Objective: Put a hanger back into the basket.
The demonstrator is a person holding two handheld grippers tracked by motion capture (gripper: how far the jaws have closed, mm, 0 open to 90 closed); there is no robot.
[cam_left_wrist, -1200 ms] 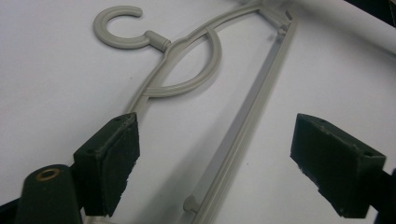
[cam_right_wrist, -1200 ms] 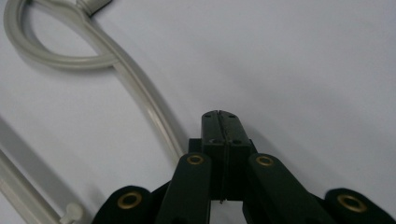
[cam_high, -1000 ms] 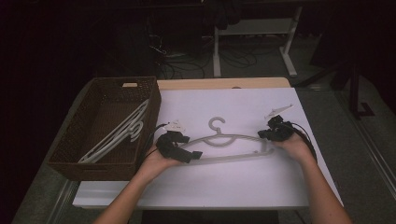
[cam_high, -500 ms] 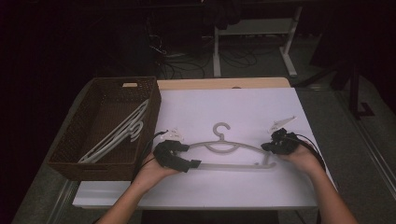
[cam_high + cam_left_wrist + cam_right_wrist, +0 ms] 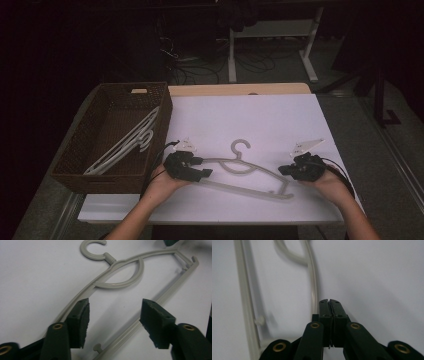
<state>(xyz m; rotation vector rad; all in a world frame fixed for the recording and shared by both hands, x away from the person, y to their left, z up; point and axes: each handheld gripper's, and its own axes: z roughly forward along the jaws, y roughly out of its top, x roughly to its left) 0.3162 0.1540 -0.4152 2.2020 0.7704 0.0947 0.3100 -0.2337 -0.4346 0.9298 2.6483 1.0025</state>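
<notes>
A grey plastic hanger (image 5: 245, 170) lies flat on the white table top (image 5: 250, 115), its hook (image 5: 240, 146) pointing away from me. My left gripper (image 5: 202, 167) is at the hanger's left end. In the left gripper view its jaws (image 5: 113, 312) stand apart over the hanger (image 5: 117, 285), the upper arm passing under one pad and the lower bar (image 5: 160, 297) running just inside the other; they have just been closing and neither pad presses on it. My right gripper (image 5: 283, 170) is at the hanger's right end, jaws shut (image 5: 329, 301), with the hanger arm (image 5: 312, 285) running under its left side.
A brown wicker basket (image 5: 100, 177) stands at the table's left edge with more pale hangers (image 5: 125, 147) inside. The table's front edge is close below both hands. A white desk frame (image 5: 232, 55) and cables lie on the dark floor beyond.
The hanger has slid toward the near edge, its right end swinging nearer with the right hand. The left hand has shifted only slightly.
</notes>
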